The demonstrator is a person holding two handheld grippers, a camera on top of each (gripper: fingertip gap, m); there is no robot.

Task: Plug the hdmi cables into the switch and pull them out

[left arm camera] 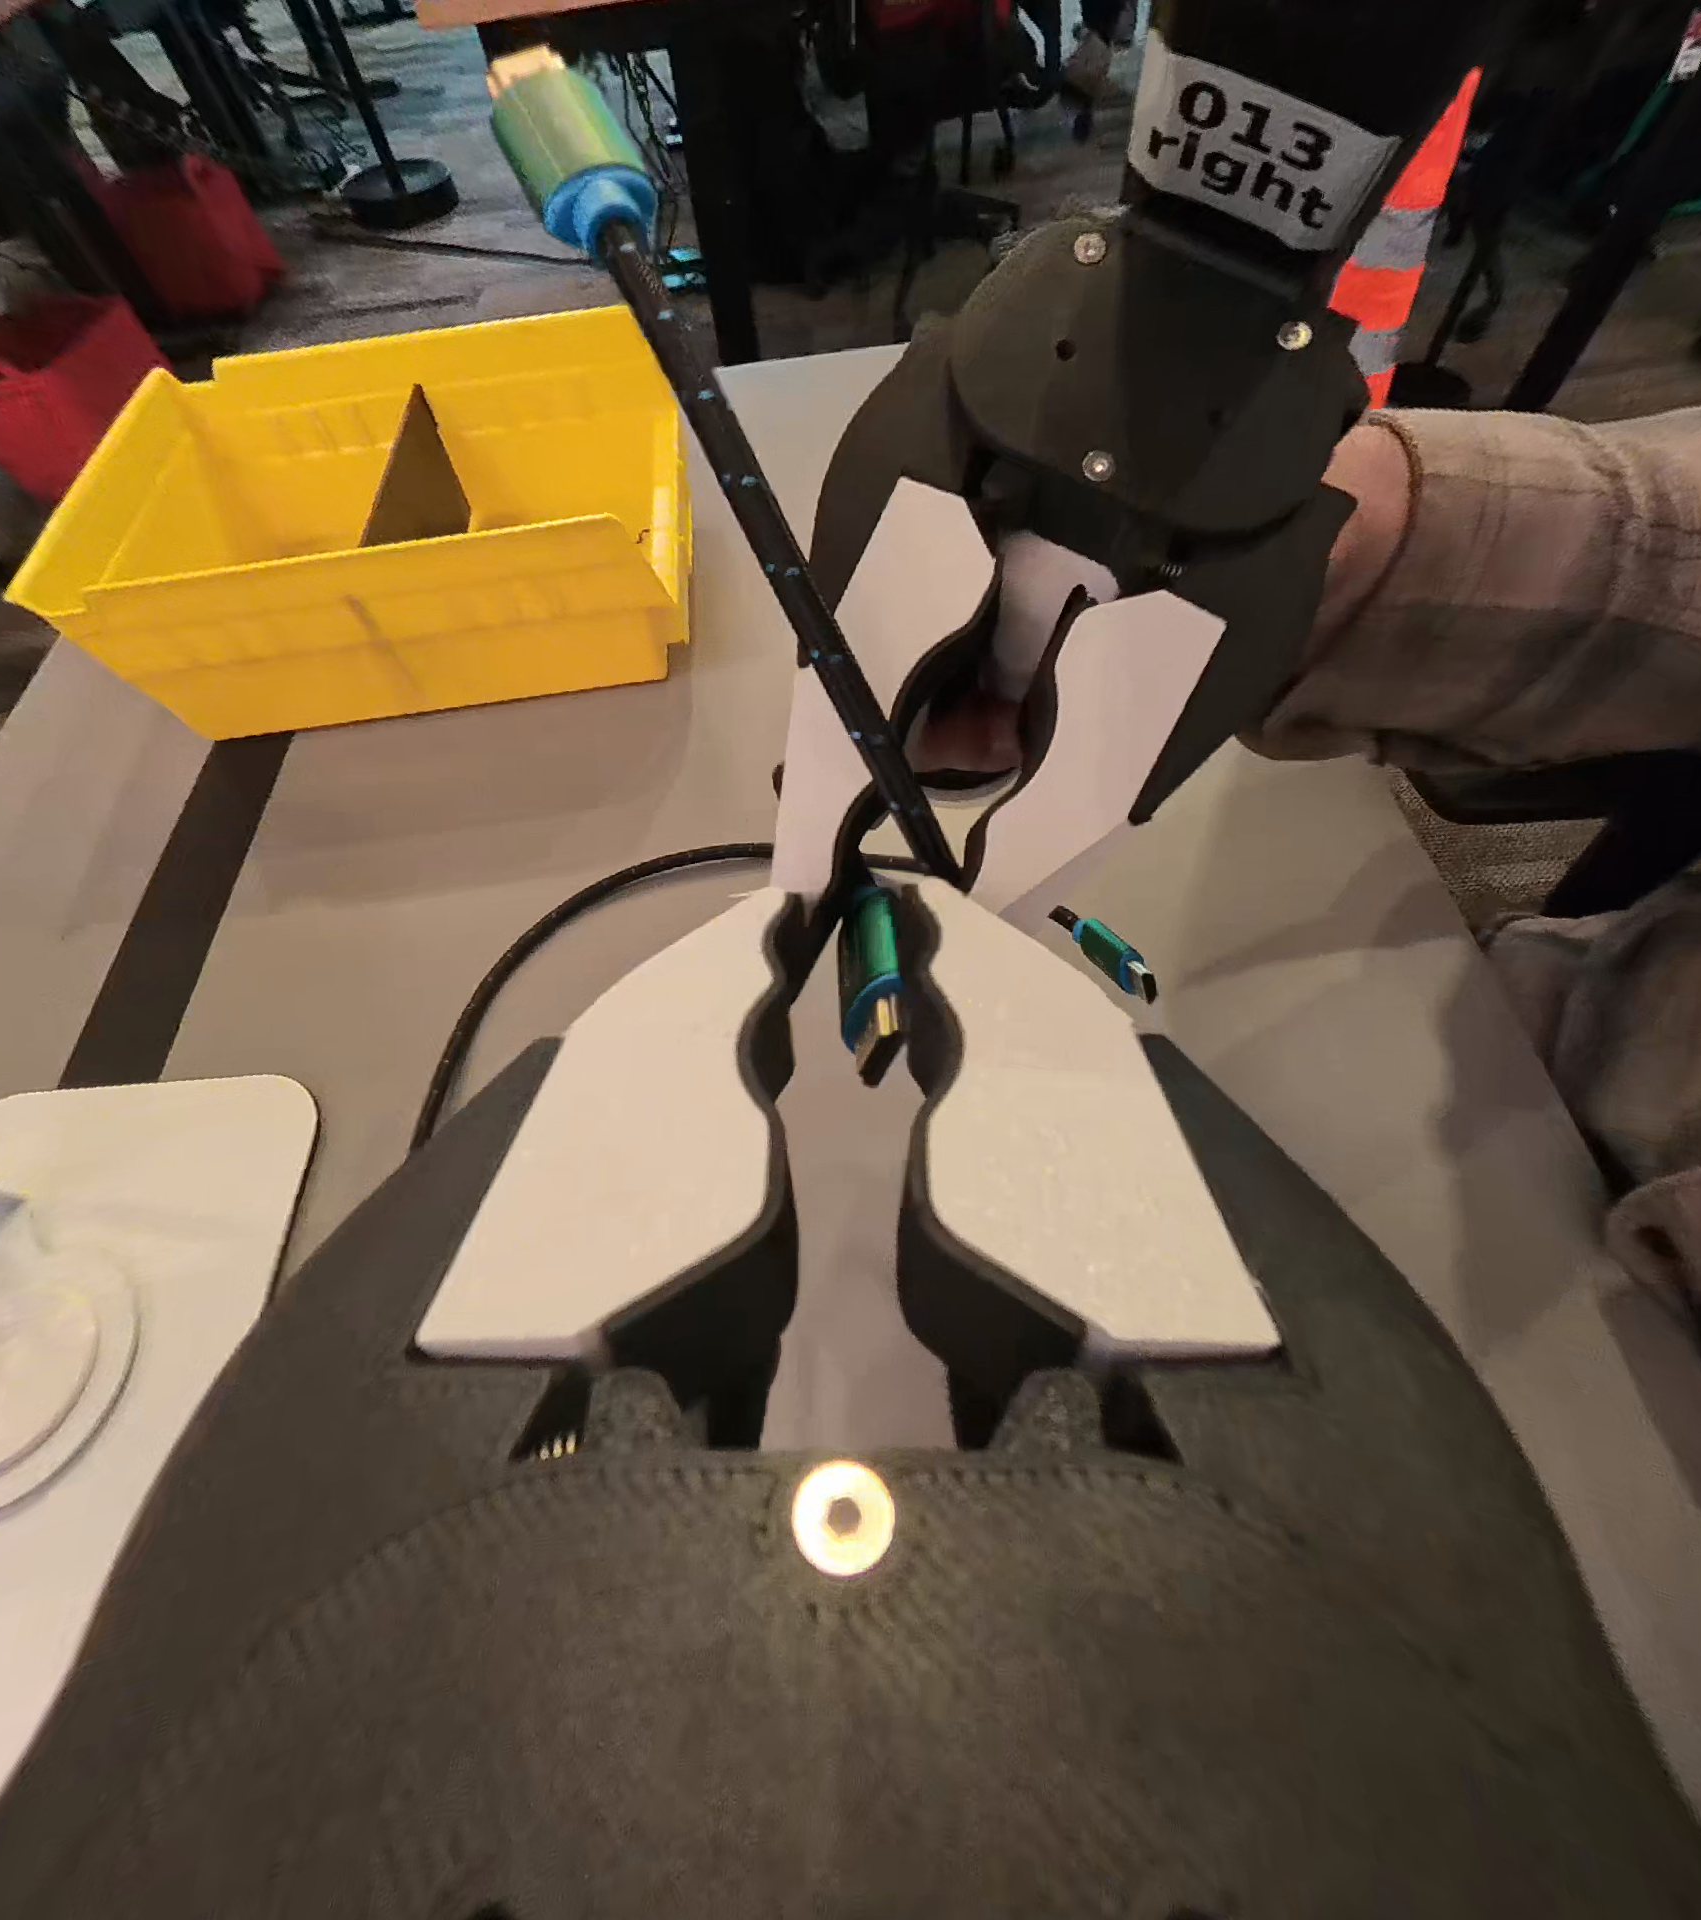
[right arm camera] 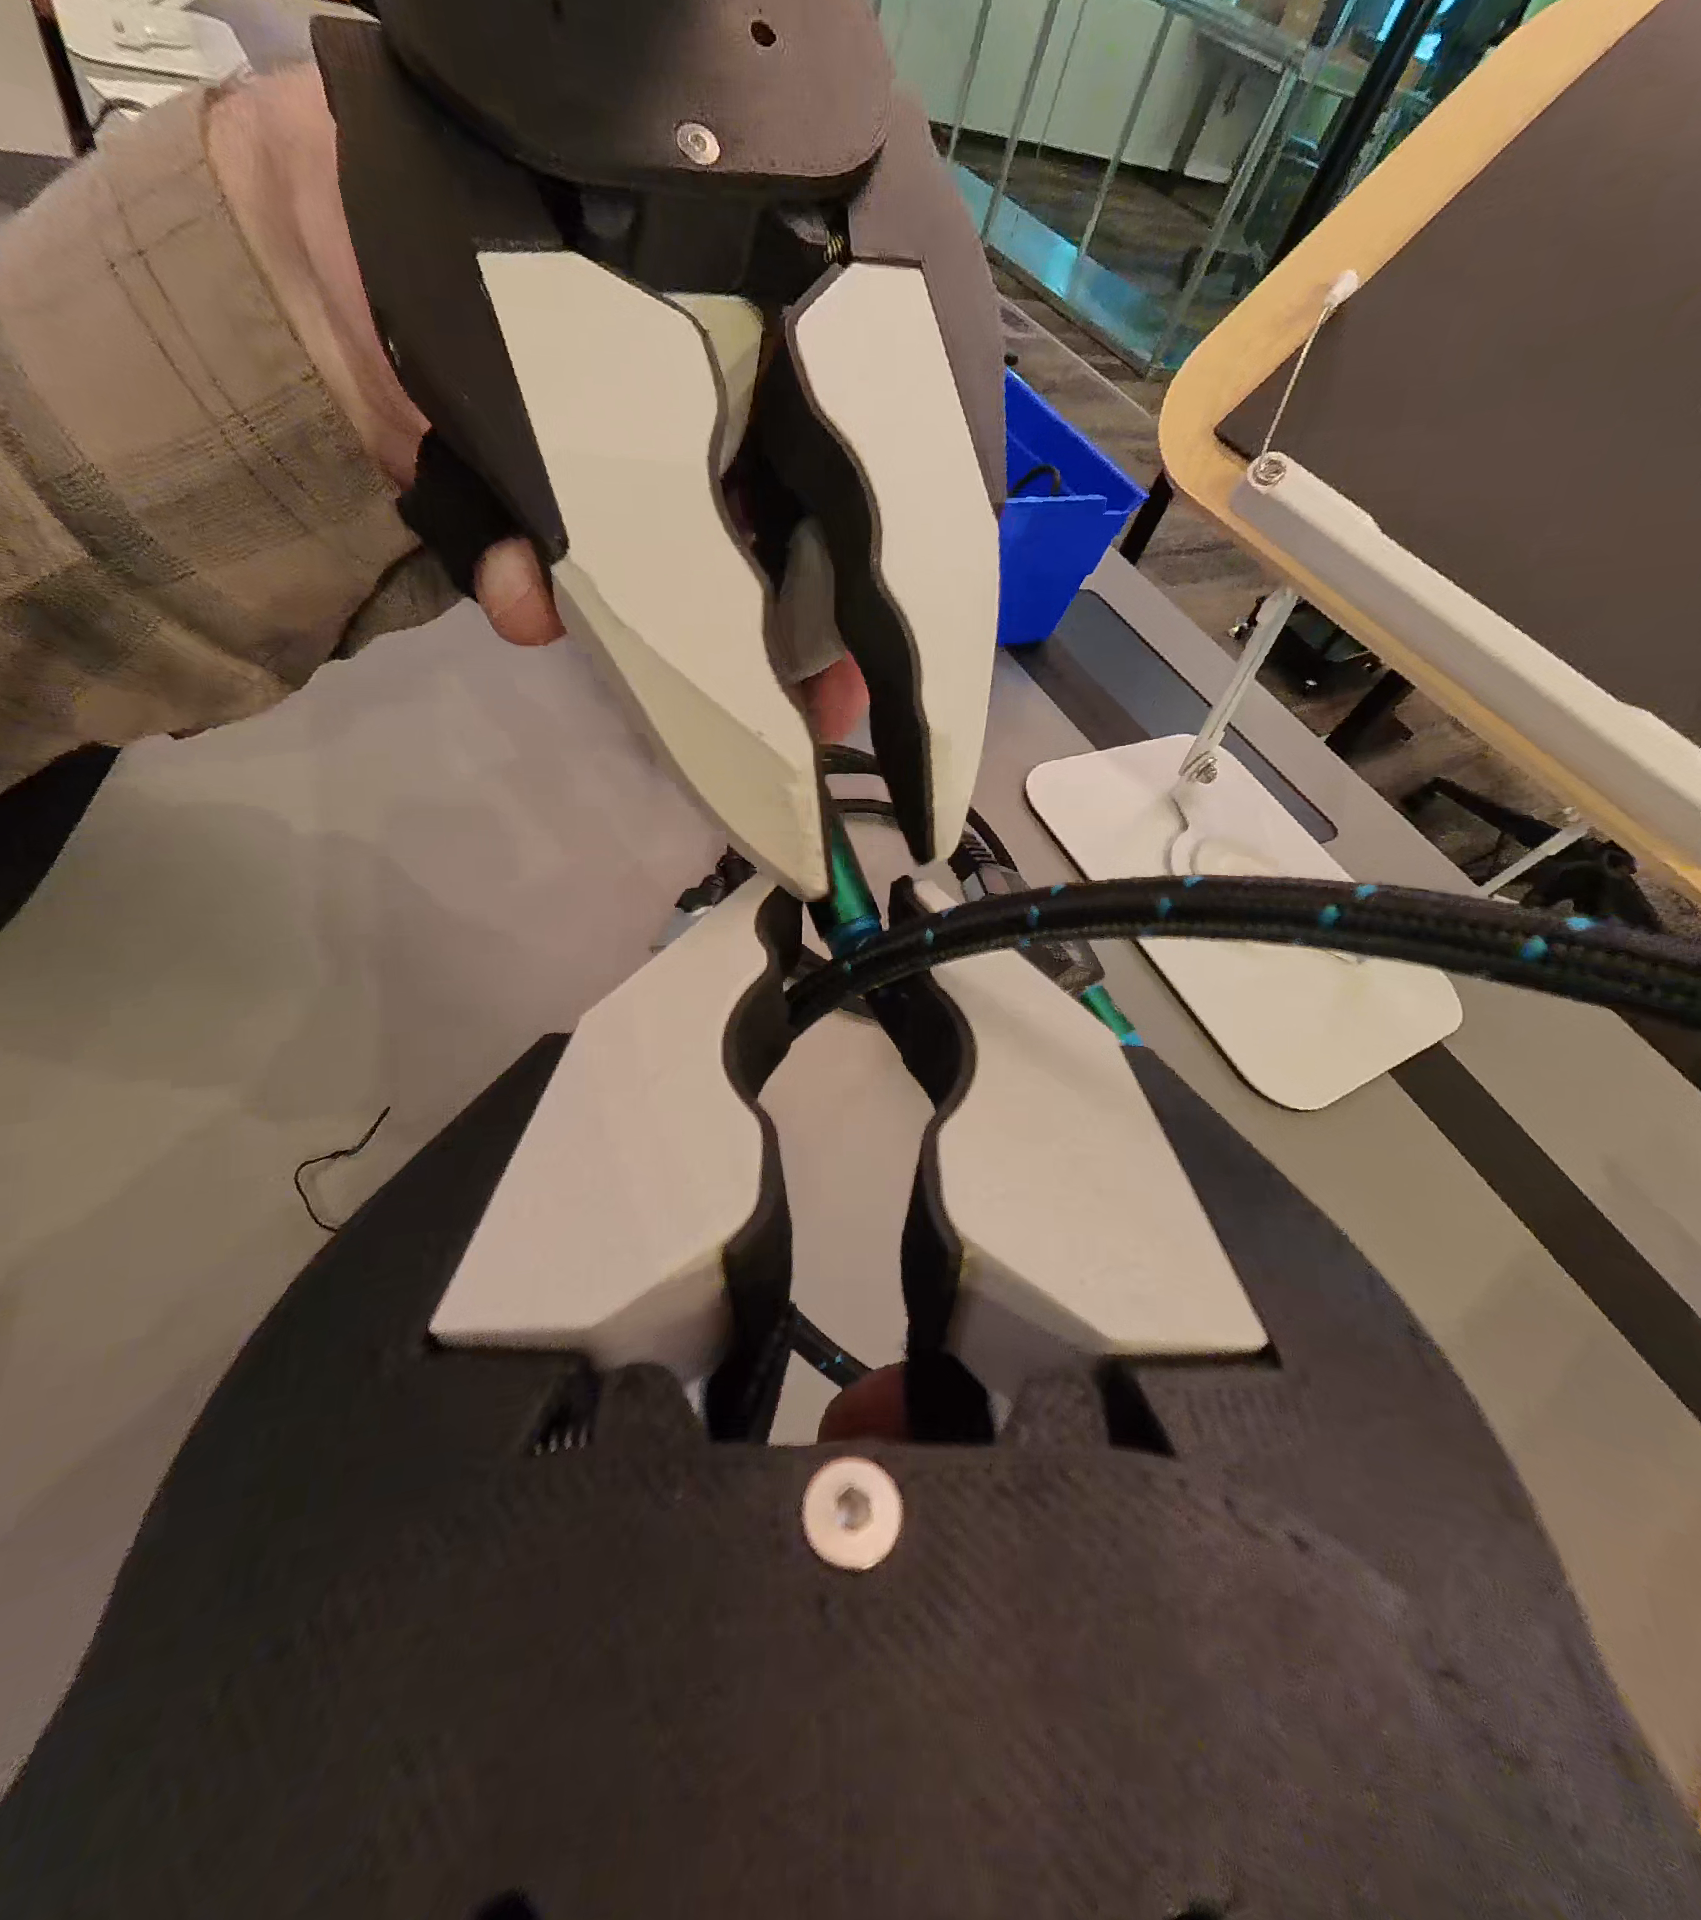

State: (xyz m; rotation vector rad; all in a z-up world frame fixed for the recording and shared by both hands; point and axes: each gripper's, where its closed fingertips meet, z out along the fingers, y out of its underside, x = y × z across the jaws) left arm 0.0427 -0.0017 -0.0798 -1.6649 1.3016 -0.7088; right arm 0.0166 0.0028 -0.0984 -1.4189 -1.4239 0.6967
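My left gripper (left arm camera: pixel 861 899) is closed around a green HDMI plug (left arm camera: pixel 869 956) whose metal end points back toward the camera. It also shows in the right wrist view (right arm camera: pixel 867 868), tips down on that plug (right arm camera: pixel 841 899). My right gripper (right arm camera: pixel 846 909) faces it tip to tip and is shut on a black braided cable (right arm camera: pixel 1345 920). In the left wrist view the right gripper (left arm camera: pixel 903 852) holds this cable (left arm camera: pixel 752 499) slanting up to a second green plug (left arm camera: pixel 565 135) in the air. A third, smaller green plug (left arm camera: pixel 1108 954) lies on the table. The grippers hide the switch.
A yellow bin (left arm camera: pixel 358 623) stands at the table's far left, and a white stand base (left arm camera: pixel 98 1195) sits near left. A black cable loop (left arm camera: pixel 513 966) lies on the grey table (left arm camera: pixel 513 810). A blue bin (right arm camera: pixel 1054 520) and a wood-rimmed board (right arm camera: pixel 1552 312) are beside the table. The grippers are tip to tip, or close to it.
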